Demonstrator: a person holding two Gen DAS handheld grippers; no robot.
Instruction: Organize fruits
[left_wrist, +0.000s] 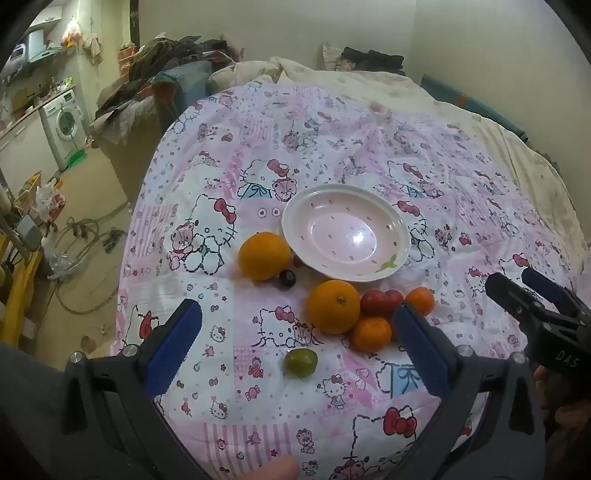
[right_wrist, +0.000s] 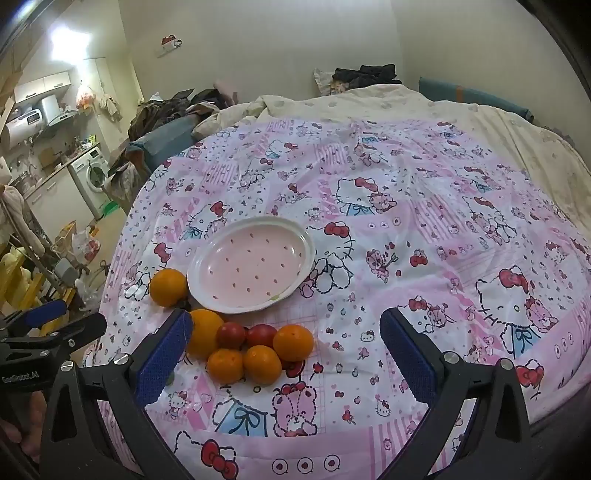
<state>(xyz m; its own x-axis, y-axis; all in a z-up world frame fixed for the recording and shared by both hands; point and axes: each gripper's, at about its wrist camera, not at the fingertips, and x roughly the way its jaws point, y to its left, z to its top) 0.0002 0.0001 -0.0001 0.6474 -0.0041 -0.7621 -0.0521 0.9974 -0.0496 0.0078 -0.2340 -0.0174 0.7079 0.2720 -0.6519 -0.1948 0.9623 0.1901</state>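
Note:
An empty pink plate (left_wrist: 345, 232) (right_wrist: 253, 264) lies on the patterned bedspread. Left of it sits a large orange (left_wrist: 264, 255) (right_wrist: 168, 287) with a small dark fruit (left_wrist: 287, 277) beside it. Below the plate another large orange (left_wrist: 333, 305) (right_wrist: 205, 332), two red fruits (left_wrist: 373, 302) (right_wrist: 231, 334), and small tangerines (left_wrist: 371, 333) (right_wrist: 293, 342) cluster together. A green fruit (left_wrist: 300, 362) lies nearest the left gripper. My left gripper (left_wrist: 297, 325) is open and empty above the fruits. My right gripper (right_wrist: 286, 334) is open and empty over the cluster; it also shows in the left wrist view (left_wrist: 517, 284).
The Hello Kitty bedspread (left_wrist: 332, 147) (right_wrist: 406, 206) covers a bed; its left edge drops to a cluttered floor. Piled clothes (left_wrist: 166, 66) lie at the bed's far left. A washing machine (left_wrist: 64, 120) stands further left. Walls lie behind.

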